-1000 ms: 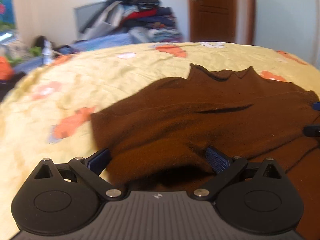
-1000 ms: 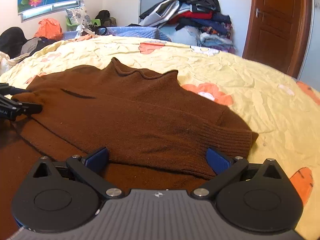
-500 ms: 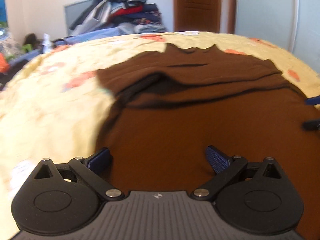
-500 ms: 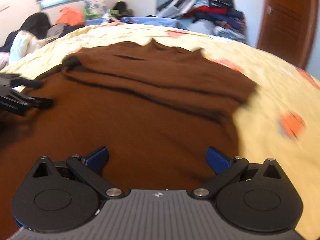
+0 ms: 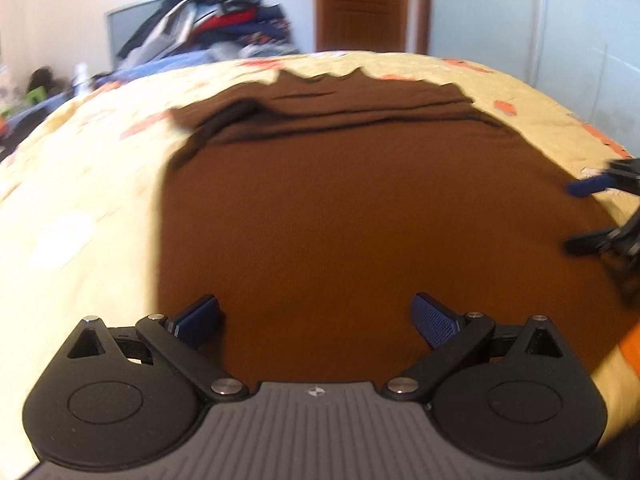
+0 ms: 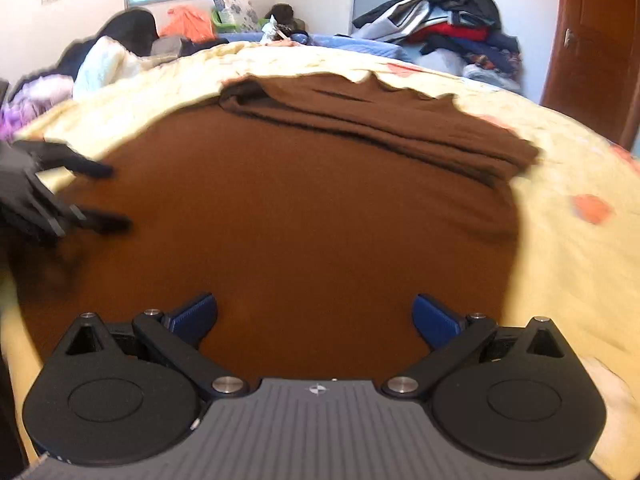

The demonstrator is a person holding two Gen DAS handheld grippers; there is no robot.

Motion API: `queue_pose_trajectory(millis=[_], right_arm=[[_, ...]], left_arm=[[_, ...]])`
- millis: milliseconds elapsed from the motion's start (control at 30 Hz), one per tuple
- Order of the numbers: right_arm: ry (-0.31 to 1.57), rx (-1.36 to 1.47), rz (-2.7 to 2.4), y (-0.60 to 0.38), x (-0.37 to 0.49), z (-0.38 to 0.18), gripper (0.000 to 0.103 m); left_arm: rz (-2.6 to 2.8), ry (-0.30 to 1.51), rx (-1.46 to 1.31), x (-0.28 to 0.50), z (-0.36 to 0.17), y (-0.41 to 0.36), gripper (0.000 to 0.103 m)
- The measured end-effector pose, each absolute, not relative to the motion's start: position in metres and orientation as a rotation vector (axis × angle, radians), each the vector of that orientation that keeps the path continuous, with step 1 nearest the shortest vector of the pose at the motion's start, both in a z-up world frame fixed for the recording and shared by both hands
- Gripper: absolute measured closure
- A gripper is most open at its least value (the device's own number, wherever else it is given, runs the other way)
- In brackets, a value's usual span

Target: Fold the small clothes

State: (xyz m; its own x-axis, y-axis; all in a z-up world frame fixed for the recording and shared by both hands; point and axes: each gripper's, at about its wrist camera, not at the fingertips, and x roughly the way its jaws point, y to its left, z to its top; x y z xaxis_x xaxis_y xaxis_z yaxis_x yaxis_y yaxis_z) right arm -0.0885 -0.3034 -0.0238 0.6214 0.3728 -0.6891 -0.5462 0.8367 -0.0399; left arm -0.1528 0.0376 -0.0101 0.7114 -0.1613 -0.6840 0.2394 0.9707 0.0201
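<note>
A brown knit sweater [image 5: 352, 208] lies flat on the yellow flowered bedspread [image 5: 80, 208], collar at the far end, both sleeves folded across the chest [image 5: 340, 112]. My left gripper [image 5: 316, 316] is open and empty over the sweater's lower left part. My right gripper [image 6: 316, 316] is open and empty over the sweater [image 6: 300, 216] near its lower right part. The right gripper's fingers [image 5: 588, 188] show at the right edge of the left wrist view. The left gripper's fingers [image 6: 92, 168] show at the left edge of the right wrist view.
A pile of clothes [image 6: 444, 36] sits behind the bed against the wall. A wooden door [image 6: 596, 40] stands at the far right. More clothes and bags [image 6: 120, 52] lie at the far left of the bed. Bedspread [image 6: 580, 200] surrounds the sweater.
Both grippers have drawn back from the folded sleeves toward the sweater's hem, staying open. The sleeves stay folded across the chest.
</note>
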Motion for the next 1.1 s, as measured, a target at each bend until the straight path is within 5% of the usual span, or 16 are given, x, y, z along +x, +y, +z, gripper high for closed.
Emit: queue_pose_trajectory(millis=[200,367,467,733,800,833,867,900,1100], right_arm=[[0.927,0.190,0.456,-0.364,-0.119,0.011,0.000],[1.106,0.571,0.612,-0.379,-0.119,-0.010,0.000],[1.175,0.632,0.757,-0.360,-0.116,-0.024,0.000],[1.132,0.885,0.678,-0.389,-0.114,-0.036,0.014],[1.137,0.872,0.664,-0.386,-0.111,-0.038,0.031],[1.159,0.851,0.653,-0.382,-0.107,-0.041,0.044],[1.187,0.821,0.643,-0.377,-0.102,-0.045,0.076],[1.201,0.795,0.630,-0.381,-0.105,-0.047,0.088],[1.114,0.807,0.649,-0.396,-0.111,-0.034,0.088]], left_arm=[[-0.172,0.853,-0.344,-0.189,0.004,0.107,0.000],[-0.472,1.017,-0.978,-0.175,-0.022,0.131,0.001],[-0.496,1.036,-1.080,-0.167,-0.033,0.131,0.002],[-0.409,1.090,-1.111,-0.160,-0.043,0.146,0.052],[-0.397,1.119,-1.029,-0.156,-0.042,0.142,0.087],[-0.380,1.149,-0.973,-0.154,-0.041,0.137,0.094],[-0.375,1.156,-0.950,-0.154,-0.041,0.137,0.097],[-0.376,1.153,-0.944,-0.155,-0.041,0.140,0.097],[-0.434,1.070,-0.820,-0.139,-0.007,0.136,0.097]])
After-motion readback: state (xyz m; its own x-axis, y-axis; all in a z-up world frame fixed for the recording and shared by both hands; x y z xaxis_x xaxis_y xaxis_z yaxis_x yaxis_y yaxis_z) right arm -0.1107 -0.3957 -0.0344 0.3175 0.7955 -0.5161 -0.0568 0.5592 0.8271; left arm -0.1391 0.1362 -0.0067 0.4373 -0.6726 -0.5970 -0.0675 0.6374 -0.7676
